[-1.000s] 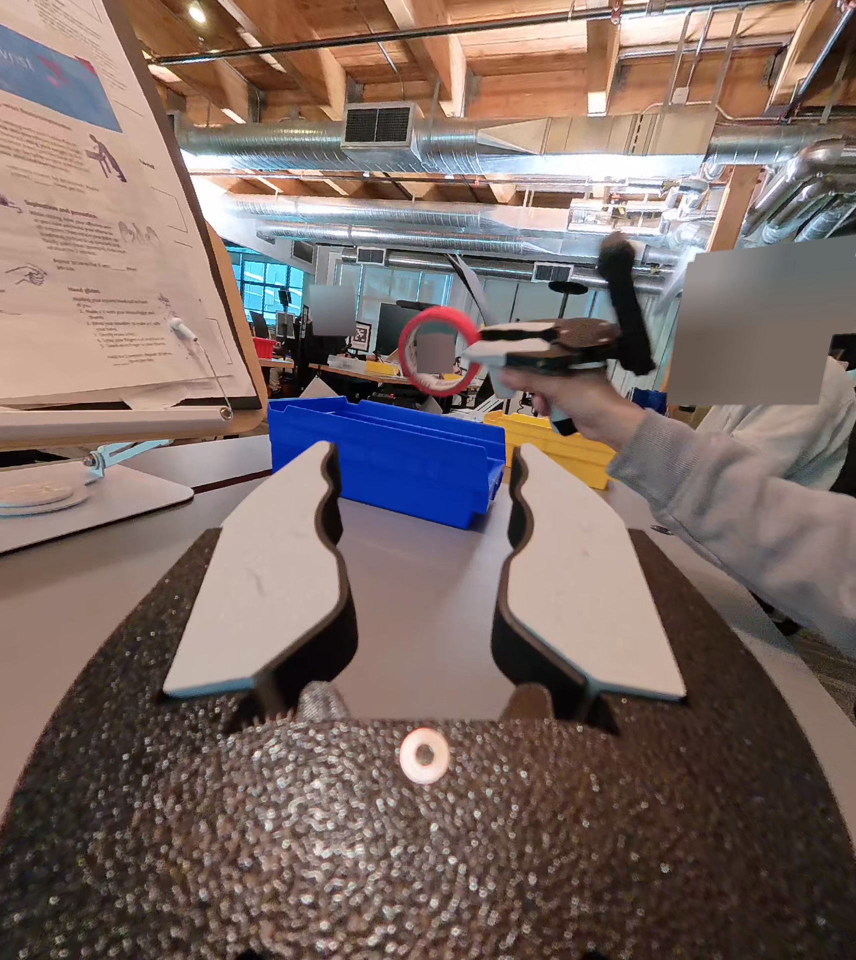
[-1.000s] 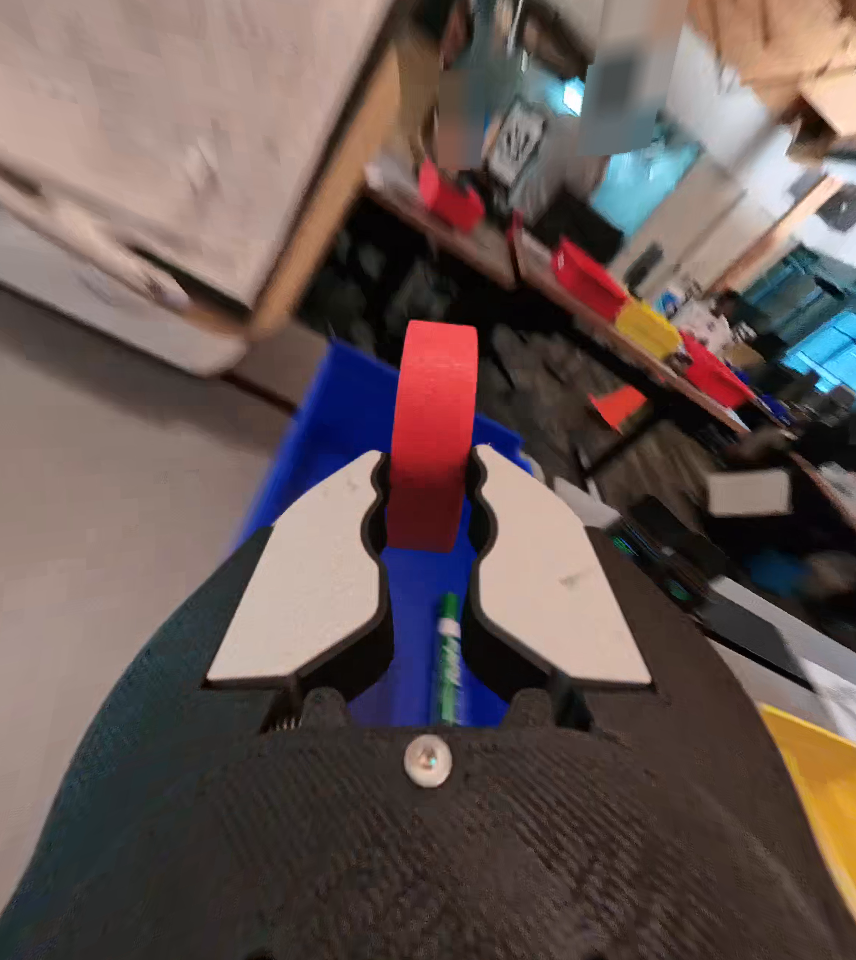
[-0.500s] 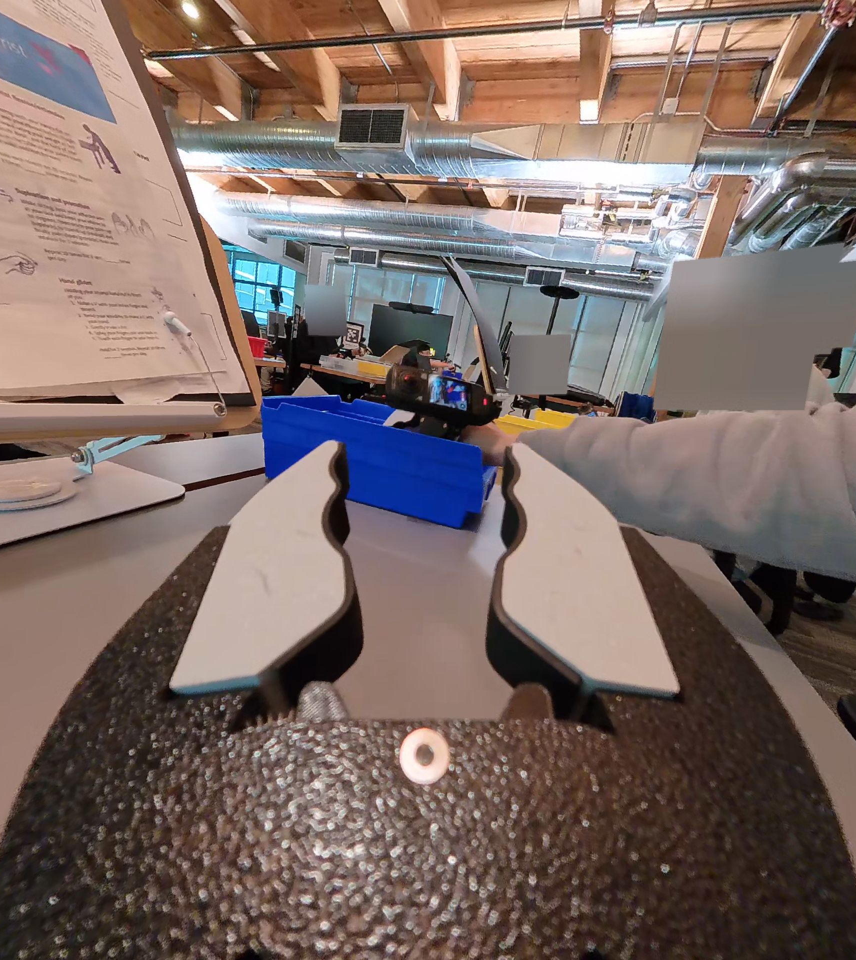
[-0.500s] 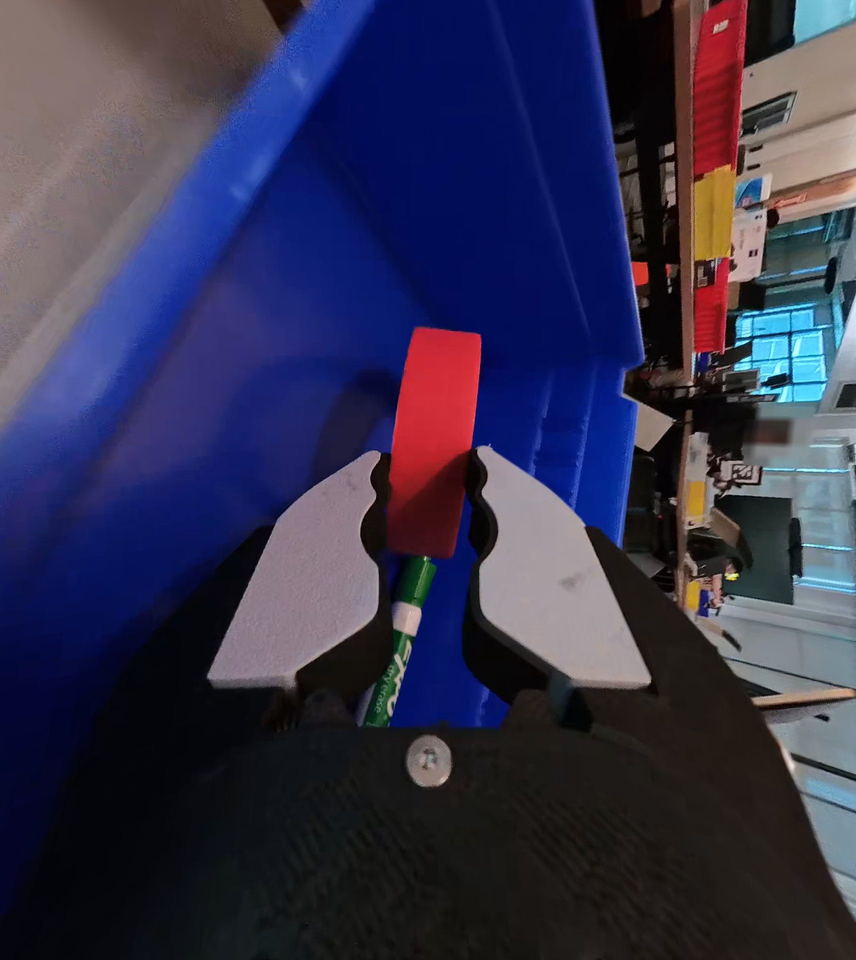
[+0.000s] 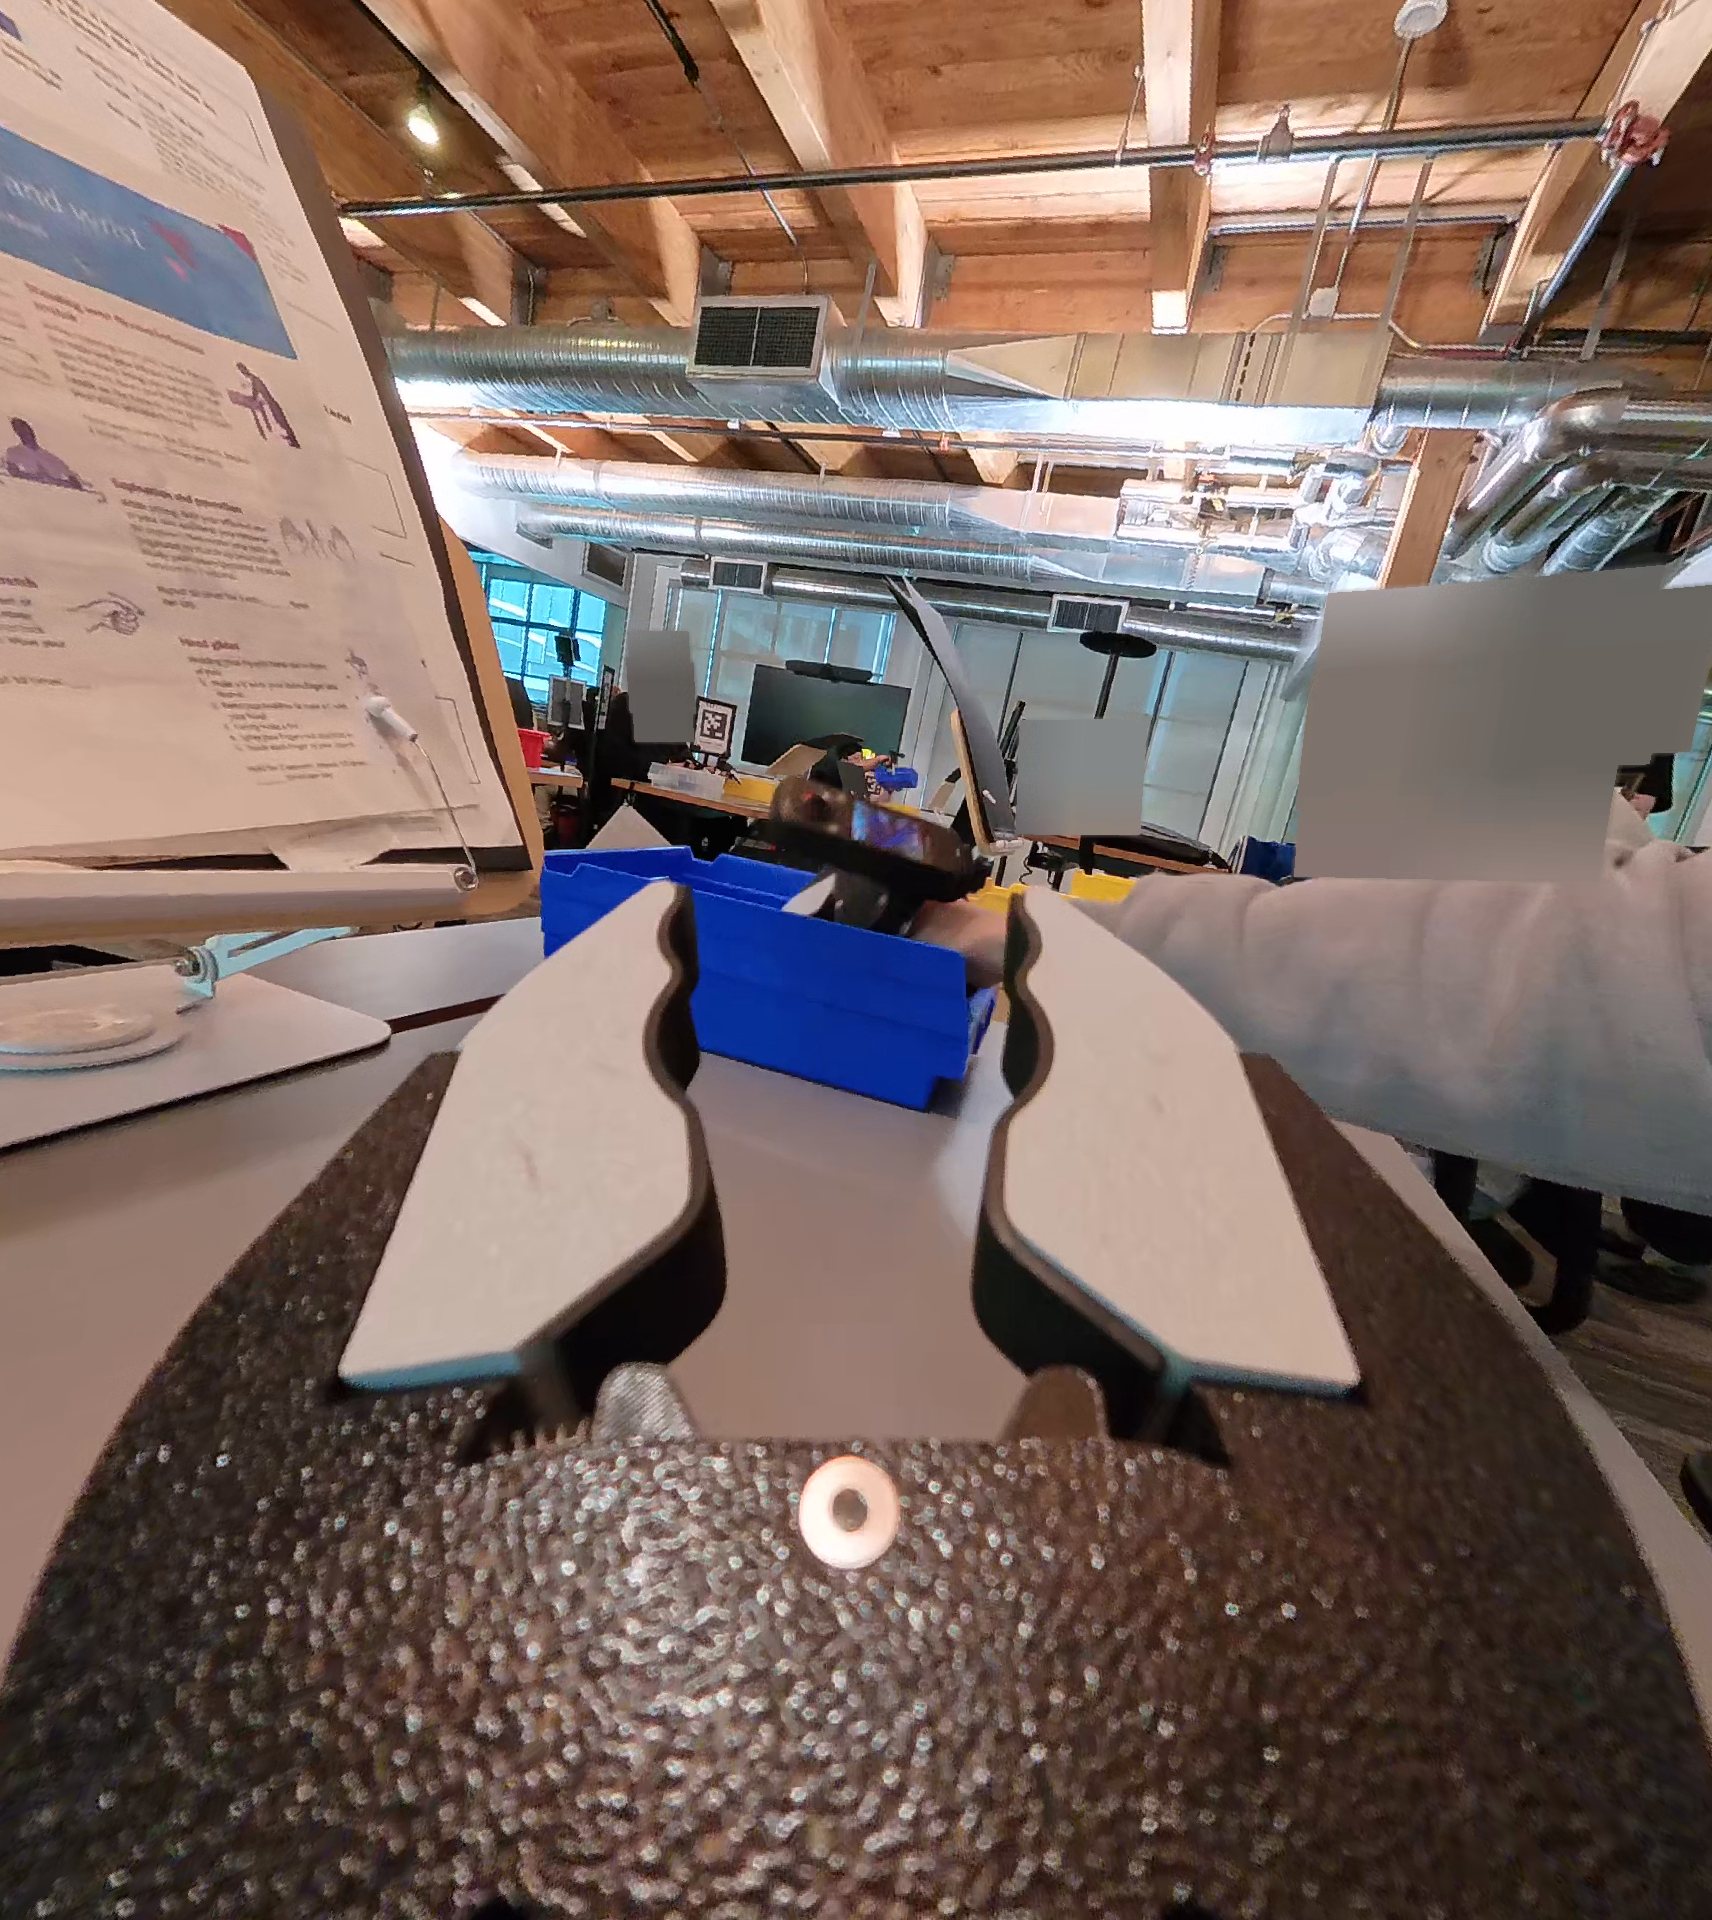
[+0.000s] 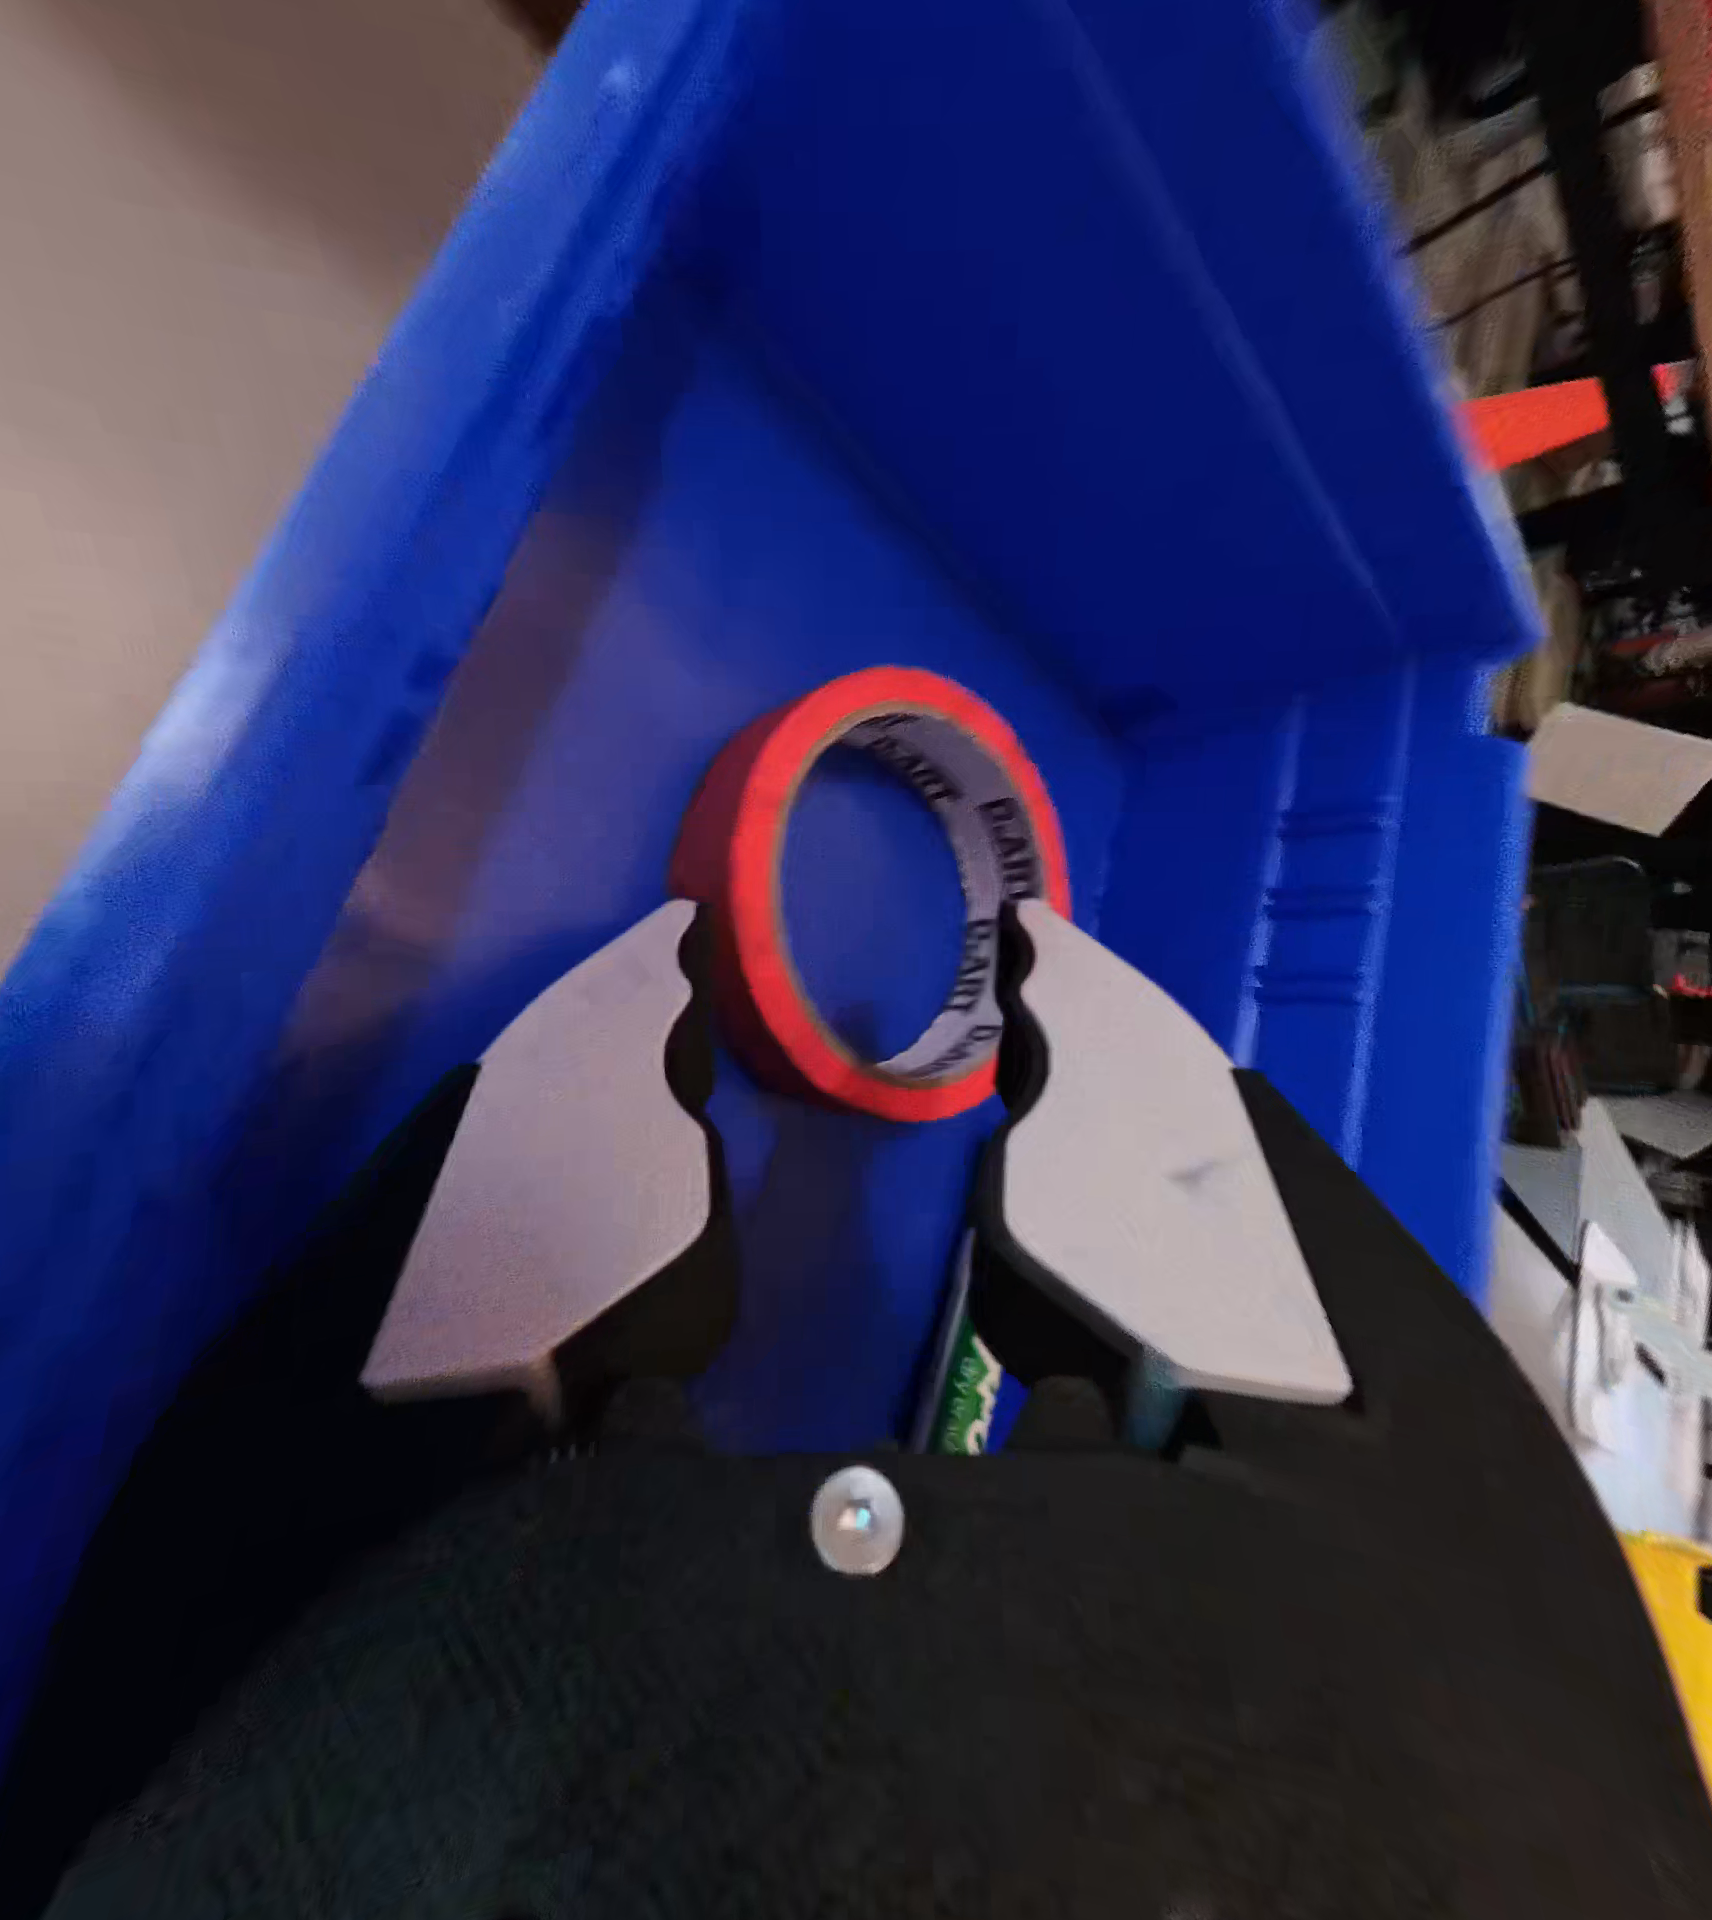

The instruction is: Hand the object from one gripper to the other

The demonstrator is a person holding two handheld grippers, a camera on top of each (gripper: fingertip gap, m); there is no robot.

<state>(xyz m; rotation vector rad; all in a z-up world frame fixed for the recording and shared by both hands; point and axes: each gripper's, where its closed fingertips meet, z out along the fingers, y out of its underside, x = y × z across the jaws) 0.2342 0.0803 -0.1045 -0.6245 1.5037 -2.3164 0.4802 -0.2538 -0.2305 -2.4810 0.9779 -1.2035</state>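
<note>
Tape has just left the right tool, whose jaws now stand wide; it lies inside the blue bin; left tool waits wide, empty; handover seemingly abandoned.

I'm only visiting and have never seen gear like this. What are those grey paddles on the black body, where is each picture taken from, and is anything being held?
No robot here: a person holds a hand-operated gripper in each hand, each with a camera looking along its two fingers. In the left view, the left gripper is open and empty above a grey table; ahead stand a blue bin and a document stand. A grey sleeve reaches into that bin. The right view looks inside the bin: the right gripper is open, with a red tape roll lying loose between its fingertips and a green marker below.
</note>
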